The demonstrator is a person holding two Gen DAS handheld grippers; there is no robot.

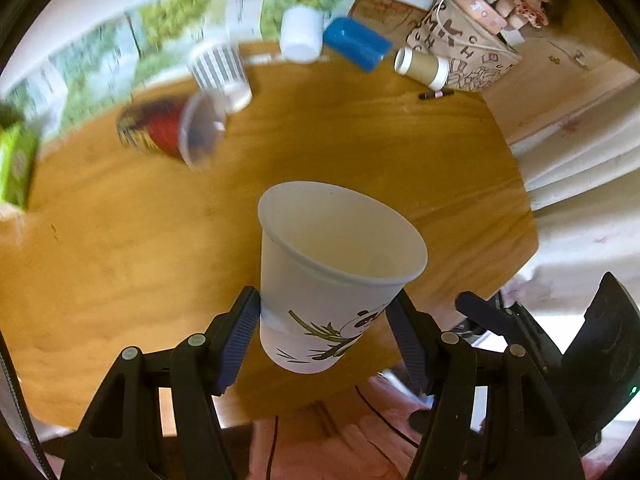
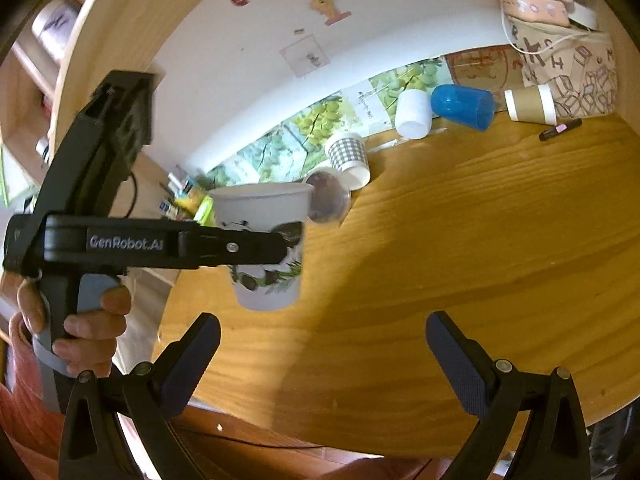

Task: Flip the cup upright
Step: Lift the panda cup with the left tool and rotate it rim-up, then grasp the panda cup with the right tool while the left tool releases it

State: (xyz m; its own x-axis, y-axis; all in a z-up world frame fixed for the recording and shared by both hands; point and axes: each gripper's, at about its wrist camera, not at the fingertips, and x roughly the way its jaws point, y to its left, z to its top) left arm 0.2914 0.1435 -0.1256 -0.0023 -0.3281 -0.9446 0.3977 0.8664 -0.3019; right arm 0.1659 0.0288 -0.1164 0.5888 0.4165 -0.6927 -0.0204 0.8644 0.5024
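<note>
In the left wrist view, your left gripper point(image 1: 322, 330) clamps the panda cup point(image 1: 336, 276), mouth up, above the wooden table point(image 1: 120, 264). The right wrist view shows your right gripper point(image 2: 322, 354) spread wide and empty, and your hand point(image 2: 86, 320) on the handle.

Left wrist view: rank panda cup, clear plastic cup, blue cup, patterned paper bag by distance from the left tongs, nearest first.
1. panda cup: clamped in the left tongs, mouth up, over the table.
2. clear plastic cup: mid-table, left of centre, on its side.
3. blue cup: far edge by the wall, on its side.
4. patterned paper bag: far right corner; roughly level with the blue one, too close to call.
</note>
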